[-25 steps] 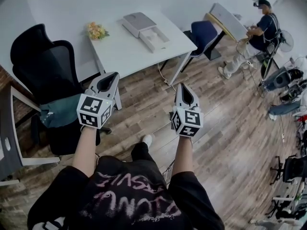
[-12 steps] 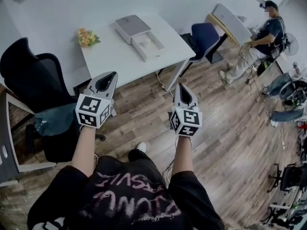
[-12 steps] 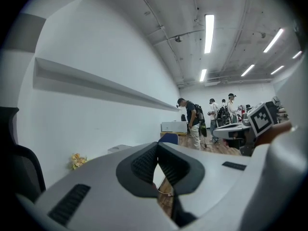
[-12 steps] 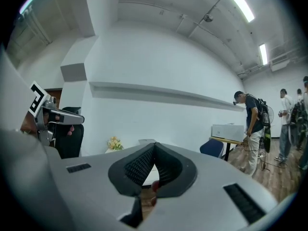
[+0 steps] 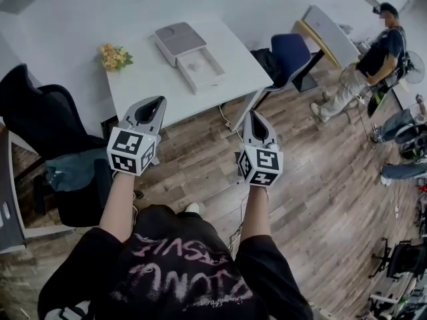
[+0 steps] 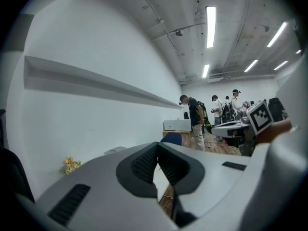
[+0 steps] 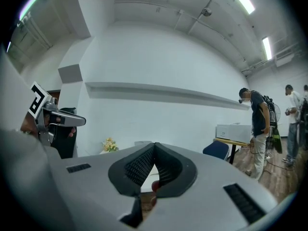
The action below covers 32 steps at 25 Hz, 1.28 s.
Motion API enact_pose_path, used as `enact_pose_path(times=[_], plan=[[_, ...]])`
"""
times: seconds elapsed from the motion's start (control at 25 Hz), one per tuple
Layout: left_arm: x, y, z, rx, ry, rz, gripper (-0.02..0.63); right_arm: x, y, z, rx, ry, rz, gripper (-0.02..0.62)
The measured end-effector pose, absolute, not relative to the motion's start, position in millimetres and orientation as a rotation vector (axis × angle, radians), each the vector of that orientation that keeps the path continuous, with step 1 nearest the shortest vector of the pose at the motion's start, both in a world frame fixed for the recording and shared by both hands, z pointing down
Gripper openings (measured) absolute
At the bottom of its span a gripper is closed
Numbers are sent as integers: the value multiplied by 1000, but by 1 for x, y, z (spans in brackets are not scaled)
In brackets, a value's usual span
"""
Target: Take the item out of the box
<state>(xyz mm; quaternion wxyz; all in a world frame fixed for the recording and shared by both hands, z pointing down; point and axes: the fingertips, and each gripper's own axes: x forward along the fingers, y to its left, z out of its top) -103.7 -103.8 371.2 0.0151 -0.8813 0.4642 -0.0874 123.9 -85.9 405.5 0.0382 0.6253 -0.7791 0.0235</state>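
Floorboards (image 5: 320, 179) of brown wood fill most of the head view; on them stands a white counter (image 5: 143, 85) against the pale wall, with a black office chair (image 5: 40, 119) at its left end and a blue chair (image 5: 288, 49) past its right end; a person (image 5: 373, 55) sits farther off at the right by a second desk.

Both tools are held out in front of the wearer, side by side and apart from each other, each with its marker cube nearest the forearm; the left tool (image 5: 159, 101) points at the counter's near edge and the right tool (image 5: 252, 115) is over the floor beside the counter's leg; both are well apart from the box. The left tool's jaws are pressed together with nothing between them, and the right tool's jaws are likewise closed and empty, their ribbed dark pads meeting at the tips.

The box (image 5: 208, 75) lies toward the counter's far right side, flat and pale, in two parts that touch: a grey-topped part (image 5: 179, 37) at the back and an open white tray in front; a bunch of yellow and orange flowers (image 5: 113, 57) lies near the counter's far left corner; inside the tray rests the item (image 5: 195, 65), a faint pale shape too small to make out.
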Motion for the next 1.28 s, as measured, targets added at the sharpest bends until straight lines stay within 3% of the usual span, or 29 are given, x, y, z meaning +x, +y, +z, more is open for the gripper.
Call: enact_pose_path(times=[1.28], plan=[[-57, -268, 408, -2778, 1450, -363, 2, 169, -240, 434, 1913, -2355, 137, 9]])
